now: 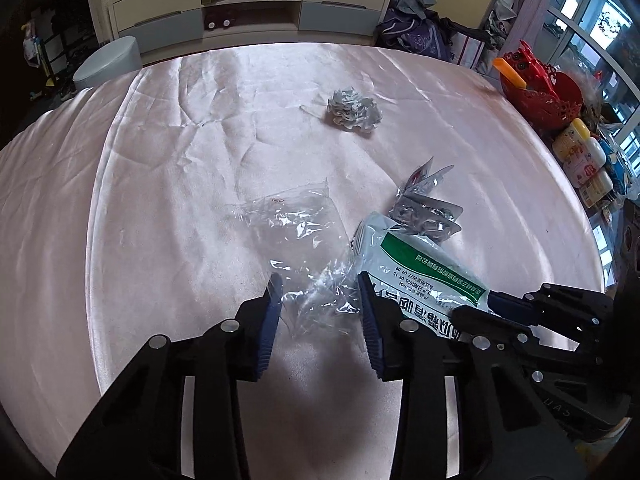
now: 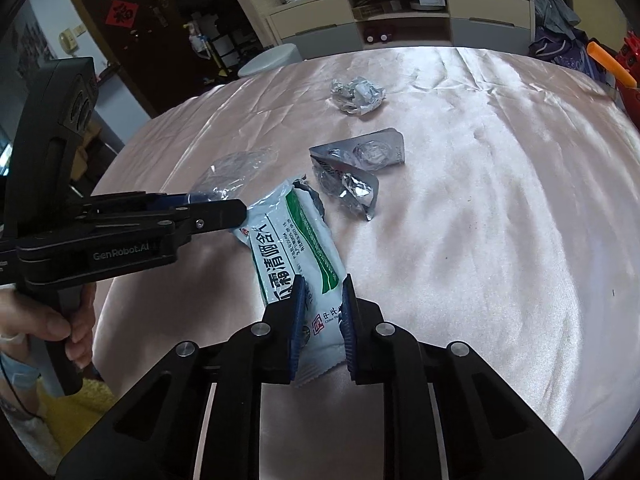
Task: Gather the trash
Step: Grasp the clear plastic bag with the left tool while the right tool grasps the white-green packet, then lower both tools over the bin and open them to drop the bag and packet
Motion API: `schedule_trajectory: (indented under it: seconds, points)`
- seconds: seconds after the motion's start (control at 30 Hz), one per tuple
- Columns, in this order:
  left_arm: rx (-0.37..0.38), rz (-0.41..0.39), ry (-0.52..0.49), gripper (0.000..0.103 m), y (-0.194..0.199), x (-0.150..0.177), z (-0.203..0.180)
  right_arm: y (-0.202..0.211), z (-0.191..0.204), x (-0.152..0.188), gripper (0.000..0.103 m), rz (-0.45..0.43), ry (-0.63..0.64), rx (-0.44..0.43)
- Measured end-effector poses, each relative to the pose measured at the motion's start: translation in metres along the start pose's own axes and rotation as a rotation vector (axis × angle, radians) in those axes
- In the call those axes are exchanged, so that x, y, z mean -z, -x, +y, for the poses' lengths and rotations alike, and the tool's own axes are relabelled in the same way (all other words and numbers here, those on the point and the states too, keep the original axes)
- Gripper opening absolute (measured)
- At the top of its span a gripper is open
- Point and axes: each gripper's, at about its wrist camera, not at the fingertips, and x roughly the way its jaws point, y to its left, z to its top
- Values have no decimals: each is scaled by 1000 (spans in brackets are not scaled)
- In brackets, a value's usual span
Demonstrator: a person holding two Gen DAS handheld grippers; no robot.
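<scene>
On the pink satin cloth lie a clear plastic bag [image 1: 296, 228], a white and green packet [image 1: 416, 264], silver blister packs [image 1: 430, 208] and a crumpled paper ball [image 1: 354, 110]. My left gripper [image 1: 320, 304] is open with the clear bag's crumpled end between its fingers. My right gripper [image 2: 322, 312] is shut on the white and green packet [image 2: 296, 240], near its lower end. In the right wrist view the left gripper [image 2: 216, 210] reaches in from the left over the clear bag [image 2: 236, 170]. The blister packs [image 2: 360, 168] and paper ball [image 2: 358, 94] lie beyond.
A red bird-shaped basket [image 1: 540, 92] and small bottles [image 1: 580, 152] stand at the table's right edge. A grey round stool [image 1: 108, 62] and a cream sideboard [image 1: 248, 4] stand beyond the far edge. A dark bag [image 1: 416, 36] sits at the back right.
</scene>
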Motion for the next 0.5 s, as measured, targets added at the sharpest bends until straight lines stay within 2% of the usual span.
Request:
schedule_trajectory:
  seconds: [0.13, 0.33, 0.5]
  points:
    - [-11, -14, 0, 34, 11, 8, 1, 9, 13, 2, 9, -19, 31, -22]
    - [-68, -69, -4, 34, 53, 27, -1, 27, 26, 17, 9, -35, 52, 7]
    - [-86, -114, -13, 34, 92, 57, -13, 53, 38, 36, 9, -61, 49, 19]
